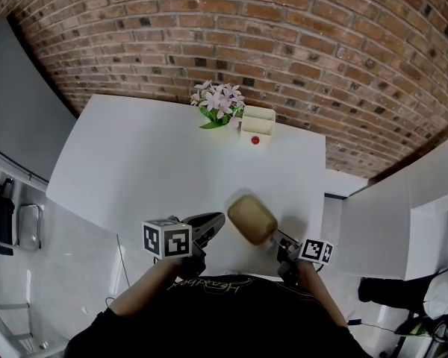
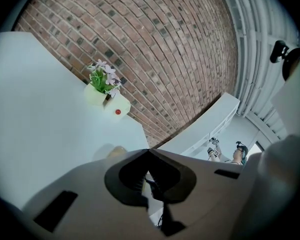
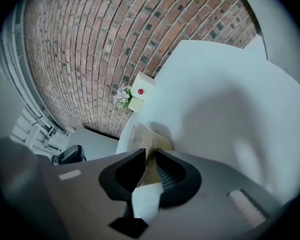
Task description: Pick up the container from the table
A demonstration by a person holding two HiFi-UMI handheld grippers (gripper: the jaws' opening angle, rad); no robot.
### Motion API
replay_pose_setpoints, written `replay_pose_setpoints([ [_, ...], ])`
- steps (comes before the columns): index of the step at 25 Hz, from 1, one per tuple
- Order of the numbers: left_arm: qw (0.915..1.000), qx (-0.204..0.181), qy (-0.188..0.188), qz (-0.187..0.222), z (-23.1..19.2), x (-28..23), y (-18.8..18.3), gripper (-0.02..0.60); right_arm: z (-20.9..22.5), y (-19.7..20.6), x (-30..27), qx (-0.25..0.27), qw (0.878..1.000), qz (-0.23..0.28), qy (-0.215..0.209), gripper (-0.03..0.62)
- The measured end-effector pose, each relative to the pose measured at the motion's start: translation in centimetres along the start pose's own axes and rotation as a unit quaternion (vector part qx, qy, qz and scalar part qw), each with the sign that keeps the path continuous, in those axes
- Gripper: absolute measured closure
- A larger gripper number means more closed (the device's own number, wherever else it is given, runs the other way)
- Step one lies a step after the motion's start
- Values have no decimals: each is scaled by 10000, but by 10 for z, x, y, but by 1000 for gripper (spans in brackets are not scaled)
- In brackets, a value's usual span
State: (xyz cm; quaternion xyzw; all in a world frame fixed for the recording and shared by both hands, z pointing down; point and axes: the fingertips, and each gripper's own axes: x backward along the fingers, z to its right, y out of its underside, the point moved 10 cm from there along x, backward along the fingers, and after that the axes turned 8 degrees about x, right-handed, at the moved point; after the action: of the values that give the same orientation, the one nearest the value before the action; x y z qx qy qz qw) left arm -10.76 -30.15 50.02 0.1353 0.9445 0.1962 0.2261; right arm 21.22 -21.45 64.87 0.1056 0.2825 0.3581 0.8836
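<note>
The right gripper (image 3: 150,155) has its jaws closed on the container (image 3: 141,134). The two dark pads pinch the thin tan wall of it between them, and the rest of the container juts out beyond the tips toward the upper left of the right gripper view. In the head view this pair sits at the lower middle, the container to the upper left of the gripper's marker cube (image 1: 316,250) and over the near edge of the white table (image 1: 134,162). Whether the container's base touches the tabletop cannot be told.

The left gripper (image 2: 149,153) has its jaws together at the tips, with nothing between them. In the head view it sits just left of the container, close beside it but not on it, and its own marker cube (image 1: 166,239) is at the lower left.

At the far edge of the table, in the upper middle of the head view, stands a pot of pink flowers (image 1: 219,103). Touching its right side is a cream box (image 1: 255,124) with a red dot on the front. A brick wall (image 1: 284,36) fills the top of the frame behind them. At the lower right of the left gripper view, a distant person (image 2: 234,155) shows beyond the table.
</note>
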Motion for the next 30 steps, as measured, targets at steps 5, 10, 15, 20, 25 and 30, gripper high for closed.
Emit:
replay_pose_setpoints([
  [5,10000,15,-14,7,-3,3,2,578,0,-1,-2,-7,10000,54,-2,531],
  [10,10000,2,-20,15,0,6,5,578,-5,0,0,16,9999,94,-62,543],
  [15,10000,-32,-47,43,4,9,9,578,-6,2,2,52,9998,120,-116,548],
  [20,10000,-32,-60,35,9,13,19,578,-7,4,10,95,9998,152,-103,549],
  [25,9999,-83,-82,94,19,16,28,578,-8,2,20,180,9995,237,-136,551],
  [30,9997,-121,-138,162,32,24,42,578,-14,6,38,178,9991,333,-178,551],
])
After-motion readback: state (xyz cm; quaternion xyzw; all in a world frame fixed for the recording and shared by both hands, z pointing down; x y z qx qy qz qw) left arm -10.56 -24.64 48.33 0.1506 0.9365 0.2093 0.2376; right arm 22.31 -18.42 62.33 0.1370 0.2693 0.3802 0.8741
